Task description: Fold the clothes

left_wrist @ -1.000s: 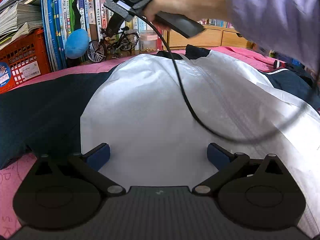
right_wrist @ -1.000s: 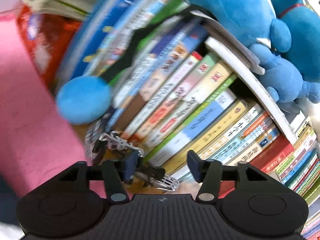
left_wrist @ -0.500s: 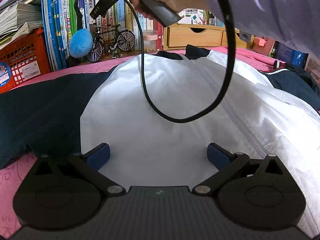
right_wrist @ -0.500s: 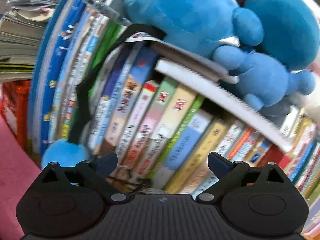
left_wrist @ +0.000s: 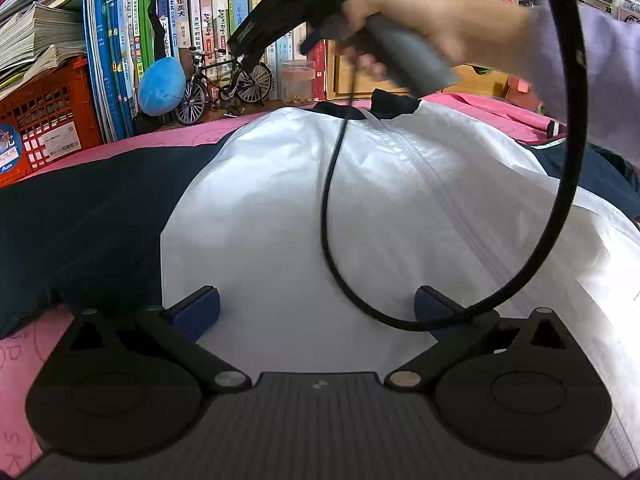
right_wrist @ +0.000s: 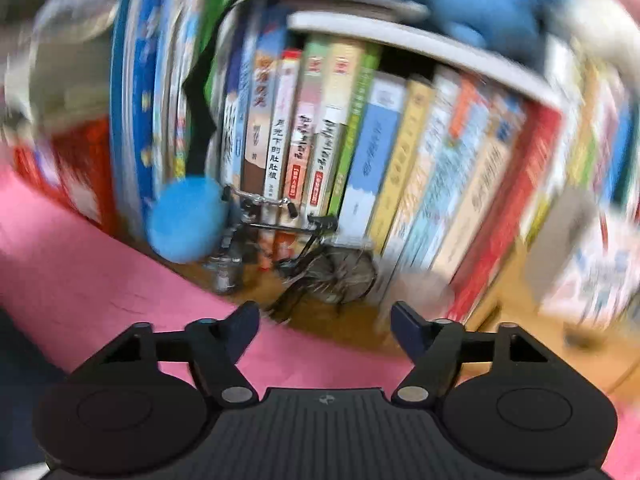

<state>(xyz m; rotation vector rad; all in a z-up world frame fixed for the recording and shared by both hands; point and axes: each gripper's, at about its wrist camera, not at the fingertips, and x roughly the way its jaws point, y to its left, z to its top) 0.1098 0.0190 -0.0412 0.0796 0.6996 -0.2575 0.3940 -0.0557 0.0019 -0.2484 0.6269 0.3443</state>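
Item: jacket (left_wrist: 304,216), white body with dark navy sleeves. Location: spread flat, front up, on a pink bed cover (left_wrist: 120,148), collar toward the bookshelf (left_wrist: 224,12), zip line running down the middle. Laid out this way, both sleeves sit clear to the sides, ready to be turned in; no fold looks made yet.

Left tool (left_wrist: 318,308): fingers spread wide, low over the white front near the hem, nothing between them. Likely parked here to pin or lift the lower edge once the other side is ready.

Right tool (right_wrist: 324,320): jaws closing, still well apart, nothing between them. Its view is blurred and shows books, a model bicycle (right_wrist: 296,252) and a blue plush ball (right_wrist: 188,220) at the far edge of the bed; it is above the collar end, not on cloth. In the left view a hand (left_wrist: 404,28) grips its handle, and the black cable (left_wrist: 560,184) loops down across the jacket, a snag risk for any fold.

Other: red crate (left_wrist: 44,112) at left.
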